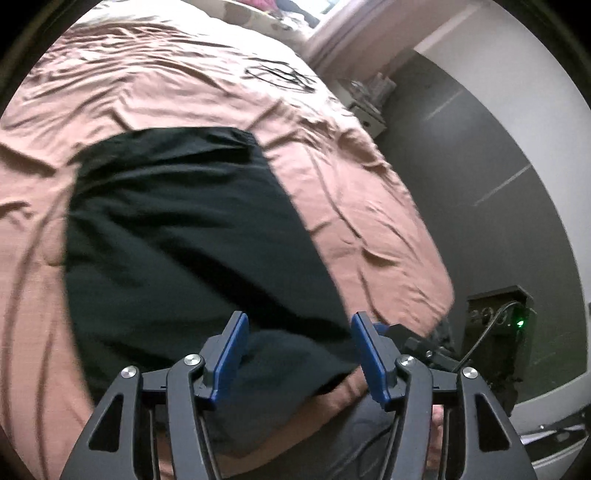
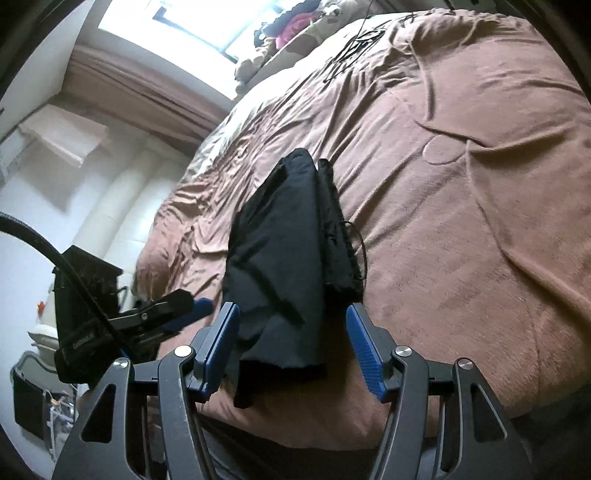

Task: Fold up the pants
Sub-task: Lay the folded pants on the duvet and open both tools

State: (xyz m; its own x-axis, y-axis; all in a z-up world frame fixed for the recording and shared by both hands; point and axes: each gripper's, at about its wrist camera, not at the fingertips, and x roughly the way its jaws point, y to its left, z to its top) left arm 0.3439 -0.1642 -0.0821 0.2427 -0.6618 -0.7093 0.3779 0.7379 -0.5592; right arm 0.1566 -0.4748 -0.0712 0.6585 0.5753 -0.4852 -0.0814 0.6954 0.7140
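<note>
Black pants [image 1: 192, 236] lie folded lengthwise on a brown bed cover [image 1: 155, 85], near its front edge. In the right wrist view the pants [image 2: 280, 258] run away from me as a narrow strip, a drawstring loose at their right side. My left gripper [image 1: 299, 343] is open, its blue pads above the near end of the pants, holding nothing. My right gripper [image 2: 291, 332] is open, its pads on either side of the pants' near end, not closed on them. The left gripper [image 2: 173, 310] also shows at left in the right wrist view.
A black cable [image 1: 280, 75] lies coiled on the far part of the bed. A dark box with a green light [image 1: 517, 321] stands on the floor at the bed's right. Stuffed toys and clothes [image 2: 280, 33] sit by the window at the bed's head.
</note>
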